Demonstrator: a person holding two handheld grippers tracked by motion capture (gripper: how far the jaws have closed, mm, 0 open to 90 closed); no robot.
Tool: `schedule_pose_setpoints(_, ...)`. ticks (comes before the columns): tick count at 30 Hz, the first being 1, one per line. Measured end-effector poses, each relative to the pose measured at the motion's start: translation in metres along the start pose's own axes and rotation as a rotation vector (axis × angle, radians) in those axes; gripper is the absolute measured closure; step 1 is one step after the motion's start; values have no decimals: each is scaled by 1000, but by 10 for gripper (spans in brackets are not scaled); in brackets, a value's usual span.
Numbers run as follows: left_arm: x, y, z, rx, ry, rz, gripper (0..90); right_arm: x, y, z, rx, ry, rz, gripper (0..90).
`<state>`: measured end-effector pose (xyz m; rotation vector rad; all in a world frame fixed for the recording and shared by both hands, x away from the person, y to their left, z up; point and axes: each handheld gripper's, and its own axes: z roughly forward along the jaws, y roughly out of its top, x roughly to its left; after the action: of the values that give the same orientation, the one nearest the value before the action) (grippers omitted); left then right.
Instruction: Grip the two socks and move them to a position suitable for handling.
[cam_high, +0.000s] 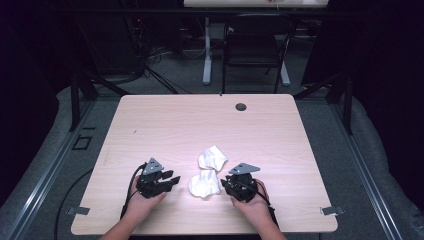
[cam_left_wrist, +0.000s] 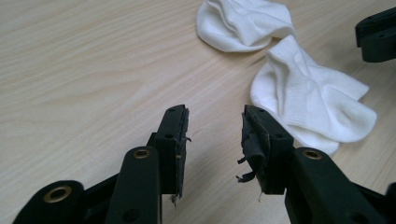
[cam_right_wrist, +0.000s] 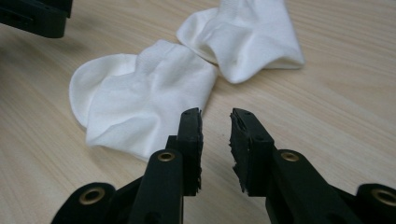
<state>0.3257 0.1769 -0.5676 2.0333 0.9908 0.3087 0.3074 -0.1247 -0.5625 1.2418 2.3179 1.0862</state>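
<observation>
Left gripper (cam_high: 172, 179): resting near the surface's near edge, left of centre; jaws standing apart, gripping nothing, pointing toward the socks.
Right gripper (cam_high: 224, 184): sitting near the near edge, right of centre; jaws parted, nothing between them.
Near sock (cam_high: 204, 184): white, lying crumpled between the two grippers, just beside the right gripper's jaws.
Far sock (cam_high: 211, 157): white, lying just behind the near sock, touching it, toward the surface's middle.
Surface (cam_high: 180, 120): pale wood; a small round hole (cam_high: 241, 106) sitting near its far edge.
</observation>
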Motion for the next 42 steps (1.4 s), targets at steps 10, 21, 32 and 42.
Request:
schedule_pose_setpoints(10,-11,-2,7,20,-31,18,642,9,5,9,7,25,-15,766)
schedule_pose_setpoints(21,-16,-1,8,6,-19,17,632,16,5,22,13,26,-63,729)
schedule_pose_setpoints(32,-18,-2,9,17,-36,30,644,19,4,29,41,30,-87,781)
schedule_pose_setpoints(42,-22,-2,7,16,-61,21,648,26,2,28,51,64,-116,834)
